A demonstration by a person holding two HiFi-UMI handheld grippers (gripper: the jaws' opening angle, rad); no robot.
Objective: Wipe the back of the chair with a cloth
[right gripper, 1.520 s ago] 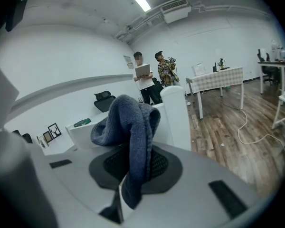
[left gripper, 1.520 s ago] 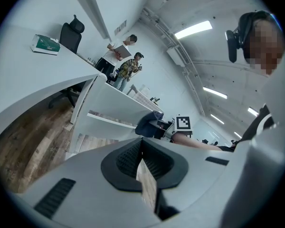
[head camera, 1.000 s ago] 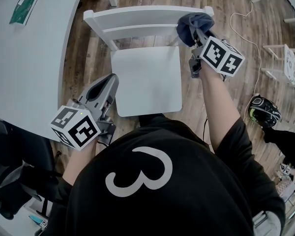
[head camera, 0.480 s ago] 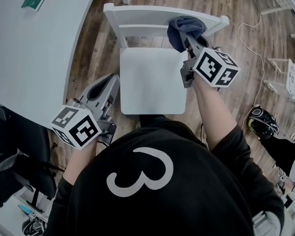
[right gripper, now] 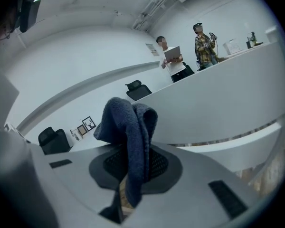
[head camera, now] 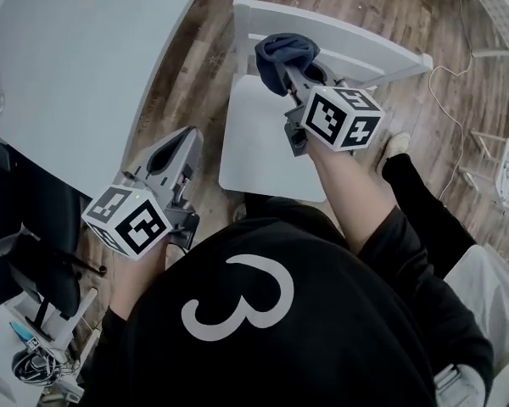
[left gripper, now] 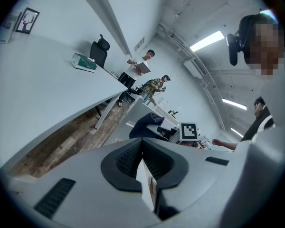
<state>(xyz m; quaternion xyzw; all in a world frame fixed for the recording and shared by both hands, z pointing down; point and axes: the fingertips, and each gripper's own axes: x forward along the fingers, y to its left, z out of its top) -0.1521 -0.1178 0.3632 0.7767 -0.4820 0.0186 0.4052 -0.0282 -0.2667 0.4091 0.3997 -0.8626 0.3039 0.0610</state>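
The cloth [head camera: 280, 55] is clamped between the right gripper's [head camera: 294, 76] jaws at one end of the chair back [head camera: 365, 45] — apparently touching. The left gripper [head camera: 185, 147] is held closed on nothing. Wiping seems begun — much rail is judged left.

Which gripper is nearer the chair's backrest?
Right. The right gripper, shut on the cloth, is up at the backrest top rail. The left gripper hangs low beside the seat left edge, clear of the backrest.

Dark blue cloth [head camera: 282, 53], white chair [head camera: 263, 147] (brown plank floor [head camera: 191, 91]).
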